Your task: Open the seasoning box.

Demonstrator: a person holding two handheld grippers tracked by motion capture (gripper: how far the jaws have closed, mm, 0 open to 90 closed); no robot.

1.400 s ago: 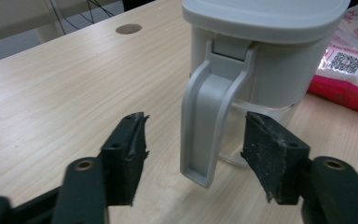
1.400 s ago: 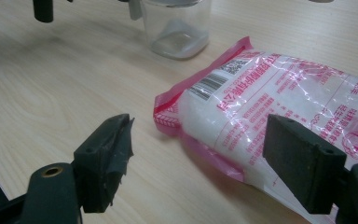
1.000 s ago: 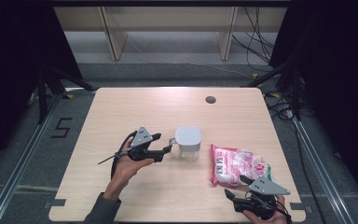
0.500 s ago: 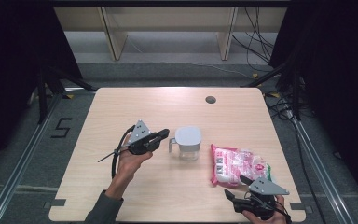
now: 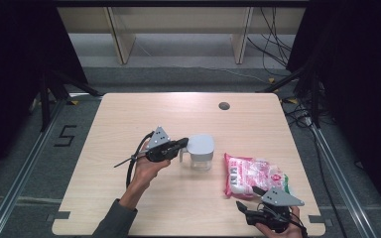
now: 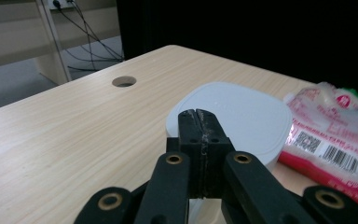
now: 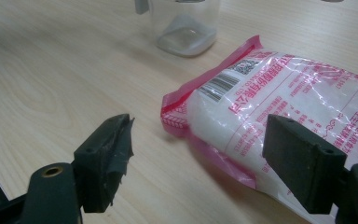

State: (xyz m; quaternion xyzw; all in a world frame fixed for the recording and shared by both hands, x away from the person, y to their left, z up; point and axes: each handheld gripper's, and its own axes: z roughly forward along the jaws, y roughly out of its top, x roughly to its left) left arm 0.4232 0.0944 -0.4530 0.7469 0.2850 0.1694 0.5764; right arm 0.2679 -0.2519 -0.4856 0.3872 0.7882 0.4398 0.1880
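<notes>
Left gripper (image 5: 182,144): jaws have just snapped together, pressed flat with nothing between them, tips at the jug's handle side.
Jug (image 5: 200,151): clear, white lid (image 6: 233,119), upright mid-table, just left of the bag.
Right gripper (image 5: 244,208): jaws spread wide, low at the table's (image 5: 129,114) near edge.
Bag (image 5: 252,174): pink-and-white packet lying flat, its end between the spread jaws, untouched.

counter (image 5: 129,119): light wood, middle of the frame | round cable hole (image 5: 223,105): in the counter's far right part | floor marking "5" (image 5: 65,135): left of the counter | wooden shelf legs (image 5: 119,34): top of the frame | loose cables (image 5: 278,29): upper right, on the grey floor | metal rails (image 5: 25,173): along both sides
</notes>
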